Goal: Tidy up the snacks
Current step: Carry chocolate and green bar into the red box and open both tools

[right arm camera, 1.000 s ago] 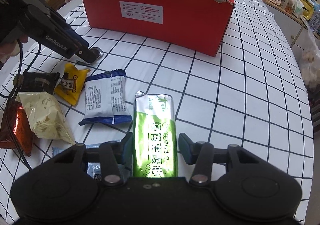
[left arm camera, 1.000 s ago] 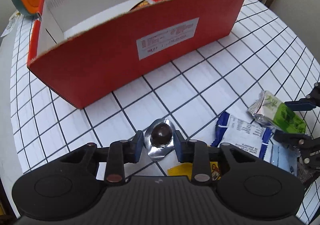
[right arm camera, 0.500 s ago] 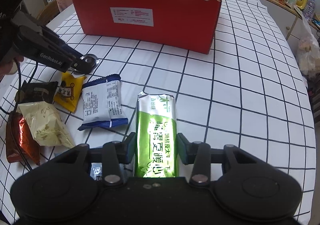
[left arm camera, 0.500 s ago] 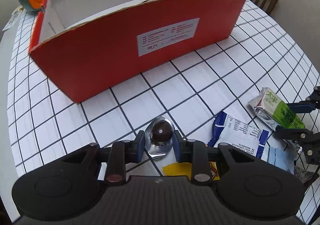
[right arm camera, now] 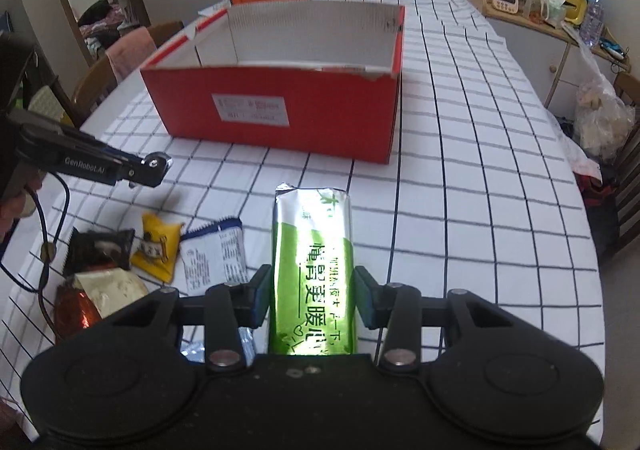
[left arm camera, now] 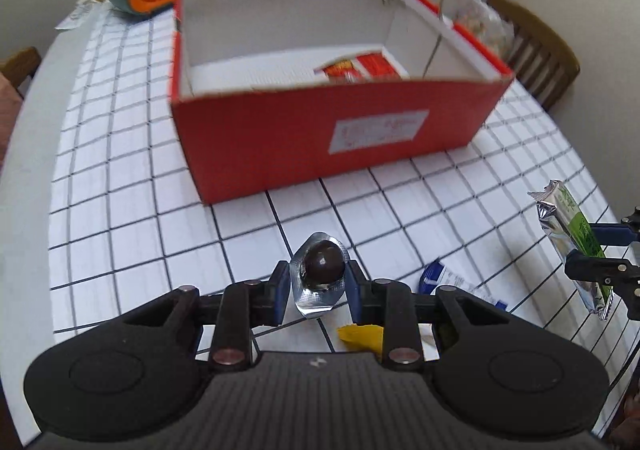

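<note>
We see the checked table (right arm camera: 460, 154) with the red box (left arm camera: 320, 138) open-topped on it, one red-orange packet (left arm camera: 360, 70) already lying inside at its right end. Both grippers hang above the cloth, short of the box

Our right gripper (right arm camera: 312, 302) is clamped on the green snack bar (right arm camera: 312, 270), which sticks out well forward of the fingertips. Risk as we judge it: that long overhang can clip the box's near wall if we come in low, twisting the bar in the pads or nudging the box along the cloth

The loose pile, white-blue packet (right arm camera: 214, 254), yellow packet (right arm camera: 156, 246), dark packet (right arm camera: 100, 250), lies on the table to the left, apart from both loads. No immediate hazard there

Our left gripper (left arm camera: 318, 286) is closed on the foil-cupped chocolate ball (left arm camera: 323, 264), pinching the crinkled foil edges. The foil is thin and slick, so we think it may crumple or slip, and the round ball could roll out of the cup if we tilt it over the box
</note>
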